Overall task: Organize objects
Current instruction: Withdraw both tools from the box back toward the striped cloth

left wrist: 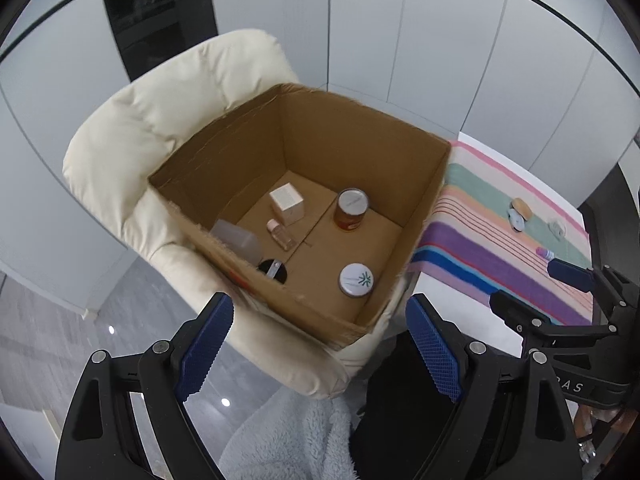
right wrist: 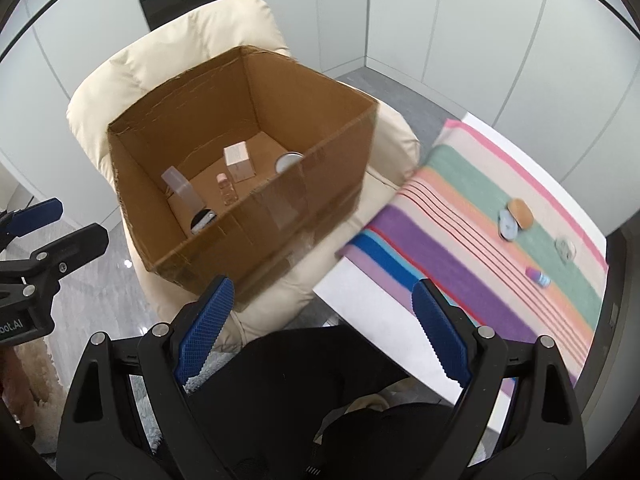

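An open cardboard box (left wrist: 224, 140) stands on a cream armchair (left wrist: 160, 112); it also shows in the right wrist view (right wrist: 280, 216). Inside lie a white carton (left wrist: 286, 202), an amber jar (left wrist: 351, 209), a white-lidded jar (left wrist: 355, 279), a small pink bottle (left wrist: 281, 234), a translucent container (left wrist: 236, 240) and a black disc (left wrist: 273, 270). On the striped cloth (right wrist: 460, 248) lie a tan and blue round item (right wrist: 516, 216), a clear small item (right wrist: 565, 249) and a small purple-capped bottle (right wrist: 538, 277). My left gripper (left wrist: 320, 344) and right gripper (right wrist: 324, 332) are open and empty, held before the box.
The striped cloth covers a white table (right wrist: 360, 304) right of the armchair. White cabinet panels (left wrist: 400, 20) stand behind. A pale fluffy fabric (left wrist: 288, 440) and dark clothing (right wrist: 300, 380) lie below the grippers. Grey glossy floor (left wrist: 60, 340) is at the left.
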### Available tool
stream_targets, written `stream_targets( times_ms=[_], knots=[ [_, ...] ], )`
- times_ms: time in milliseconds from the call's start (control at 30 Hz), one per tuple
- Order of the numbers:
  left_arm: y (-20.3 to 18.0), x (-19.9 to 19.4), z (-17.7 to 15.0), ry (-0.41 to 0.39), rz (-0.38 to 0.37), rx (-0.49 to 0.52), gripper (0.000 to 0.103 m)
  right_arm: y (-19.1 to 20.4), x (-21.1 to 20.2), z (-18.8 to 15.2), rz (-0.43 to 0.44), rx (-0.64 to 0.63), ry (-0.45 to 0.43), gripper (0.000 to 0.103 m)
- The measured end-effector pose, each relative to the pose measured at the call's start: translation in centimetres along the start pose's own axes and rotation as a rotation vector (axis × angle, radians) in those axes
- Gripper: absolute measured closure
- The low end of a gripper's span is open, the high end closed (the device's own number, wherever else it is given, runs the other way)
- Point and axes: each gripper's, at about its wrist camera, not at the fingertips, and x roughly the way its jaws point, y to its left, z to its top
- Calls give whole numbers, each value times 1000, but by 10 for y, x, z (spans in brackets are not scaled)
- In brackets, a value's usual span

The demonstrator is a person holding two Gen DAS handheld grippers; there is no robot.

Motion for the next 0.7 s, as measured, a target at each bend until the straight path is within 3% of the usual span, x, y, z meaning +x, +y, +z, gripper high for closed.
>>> stream_targets(
  times_ms=[367, 700],
  knots=[
    [-47, 6, 9, -29, 0, 87, 14, -55, -18, -22, -87, 102, -22, 10],
    [-109, 10, 11, -38, -54, 194, 14, -125, -28, -59, -186, 232, -6, 10]
  ],
)
